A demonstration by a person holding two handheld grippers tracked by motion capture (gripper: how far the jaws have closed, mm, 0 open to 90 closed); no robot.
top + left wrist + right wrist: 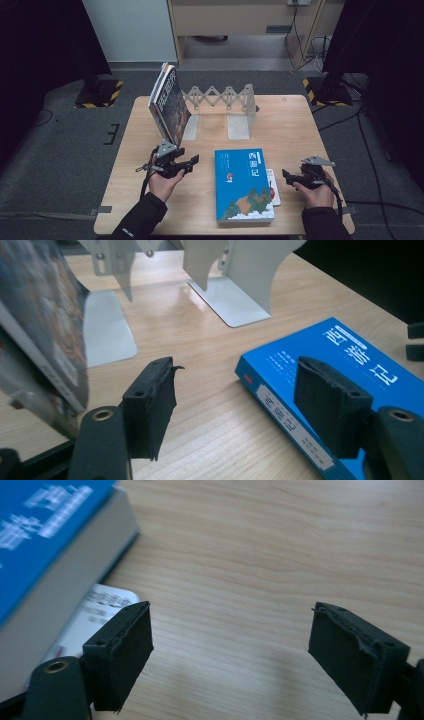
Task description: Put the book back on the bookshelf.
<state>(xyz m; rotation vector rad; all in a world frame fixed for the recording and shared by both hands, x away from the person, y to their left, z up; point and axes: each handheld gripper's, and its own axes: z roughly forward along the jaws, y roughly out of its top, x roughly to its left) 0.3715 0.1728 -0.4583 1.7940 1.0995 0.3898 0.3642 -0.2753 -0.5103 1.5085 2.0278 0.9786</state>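
A: Why is the dark-covered book (pixel 169 102) tilted like that?

B: It stands on its lower edge at the left end of the expanding metal book rack (pixel 226 100) and leans to the left, away from the rack's upright plate. Nothing braces its outer side, so my guess is it simply tips that way.

A: And the left claw (pixel 186 162)?

B: It sits just in front of that book, low over the counter (pixel 290 125). In the left gripper view its two black pads stand apart with bare wood between them, so it is released and grasping nothing. The leaning book fills the left edge of that view, and the blue book (pixel 350 370) lies off to the right.

A: So where exactly is the blue book?

B: Flat on the counter, cover up, near the front edge, between the two hands. A thin white booklet (pixel 271 187) pokes out from under its right side.

A: What is the right claw (pixel 289 178) doing?

B: It rests near the blue book's right edge, pointing toward it. The right gripper view shows its pads spread wide over plain wood, with the blue book and the booklet at the left. It holds nothing either.

A: What do you make of it all?

B: I judge the blue book is next for the rack, with both claws placed on either side, ready to lift it.
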